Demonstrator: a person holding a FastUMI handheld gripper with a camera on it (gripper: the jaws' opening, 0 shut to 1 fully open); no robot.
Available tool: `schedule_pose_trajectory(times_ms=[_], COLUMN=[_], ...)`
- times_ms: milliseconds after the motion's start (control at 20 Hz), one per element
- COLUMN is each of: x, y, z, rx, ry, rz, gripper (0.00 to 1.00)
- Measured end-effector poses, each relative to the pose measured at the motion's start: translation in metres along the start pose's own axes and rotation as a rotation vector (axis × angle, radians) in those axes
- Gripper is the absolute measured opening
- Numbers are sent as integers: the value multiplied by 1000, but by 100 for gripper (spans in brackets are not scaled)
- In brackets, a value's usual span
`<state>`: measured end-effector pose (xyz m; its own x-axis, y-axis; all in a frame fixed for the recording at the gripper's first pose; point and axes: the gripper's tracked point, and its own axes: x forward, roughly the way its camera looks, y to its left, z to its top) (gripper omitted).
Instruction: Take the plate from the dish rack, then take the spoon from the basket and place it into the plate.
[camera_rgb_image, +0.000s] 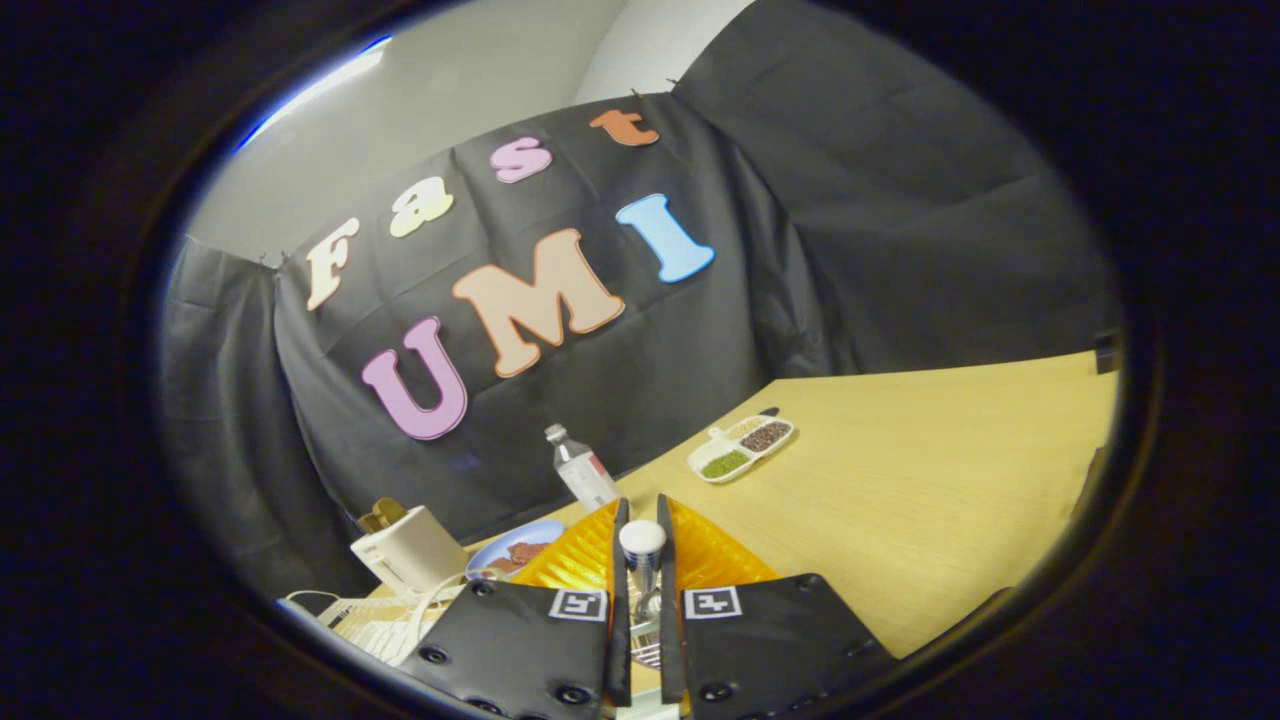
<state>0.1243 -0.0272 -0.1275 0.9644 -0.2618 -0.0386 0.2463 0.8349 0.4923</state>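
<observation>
Claw (640, 600) fingers are squeezed narrow on the thin silver spoon (642, 545) with the round white end, held above the orange ridged plate (580, 555). If it is let go too early, a bounce off that plate is likely.

The tongs (641, 560) hide most of the spoon (642, 548); the plate (512, 548) is partly covered.
</observation>
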Motion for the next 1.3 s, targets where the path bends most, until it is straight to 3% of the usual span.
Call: schedule_pose_trajectory(times_ms=[300,500,850,1300], x=[-18,-53,-111,-122], y=[29,50,28,-26], z=[65,101,49,-6], rx=[-67,-78,-5,60], ry=[-113,-144,103,253], rz=[73,158,256,219], gripper=[14,14,14,15])
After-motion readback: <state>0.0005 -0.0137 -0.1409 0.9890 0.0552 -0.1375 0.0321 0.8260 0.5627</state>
